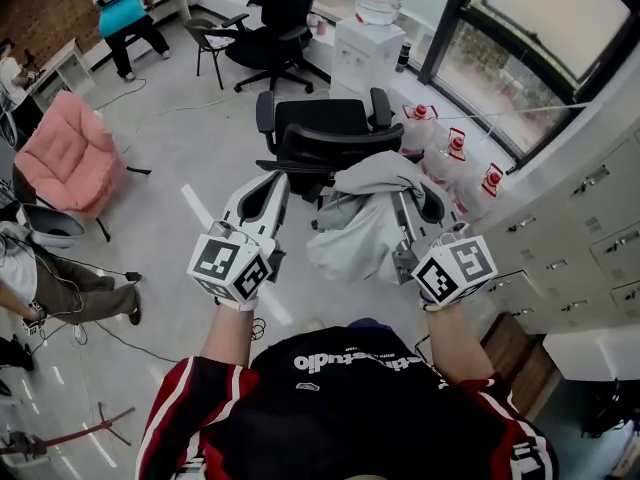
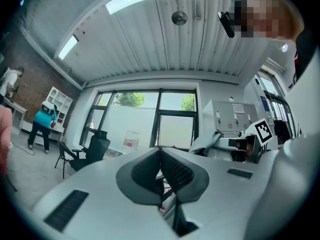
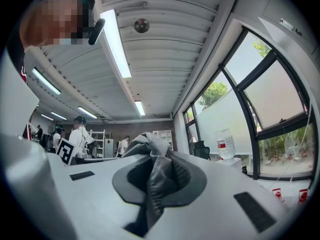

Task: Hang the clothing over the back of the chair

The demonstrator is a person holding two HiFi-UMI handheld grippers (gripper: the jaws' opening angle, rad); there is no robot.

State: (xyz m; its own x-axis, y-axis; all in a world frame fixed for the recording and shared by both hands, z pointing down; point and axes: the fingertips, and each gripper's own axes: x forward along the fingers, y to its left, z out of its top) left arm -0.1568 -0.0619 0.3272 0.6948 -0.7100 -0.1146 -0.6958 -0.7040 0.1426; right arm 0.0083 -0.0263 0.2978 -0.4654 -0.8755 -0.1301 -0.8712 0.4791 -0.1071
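Note:
A black office chair (image 1: 320, 136) stands on the floor straight ahead, its curved back nearest me. My right gripper (image 1: 405, 200) (image 3: 159, 176) is shut on a bunched grey piece of clothing (image 1: 360, 228) (image 3: 150, 151), which hangs in front of the chair at the right, above the floor. My left gripper (image 1: 278, 176) (image 2: 161, 171) is raised beside it at the left, its jaws together with nothing between them and apart from the cloth. From the left gripper view, the clothing (image 2: 206, 141) shows at the right on the other gripper.
A second black office chair (image 1: 275, 18) and a water dispenser (image 1: 370, 38) stand farther back by the windows. Water jugs (image 1: 455, 153) sit on the floor at the right, beside grey lockers (image 1: 590, 228). A pink armchair (image 1: 70, 153) and seated people are at the left.

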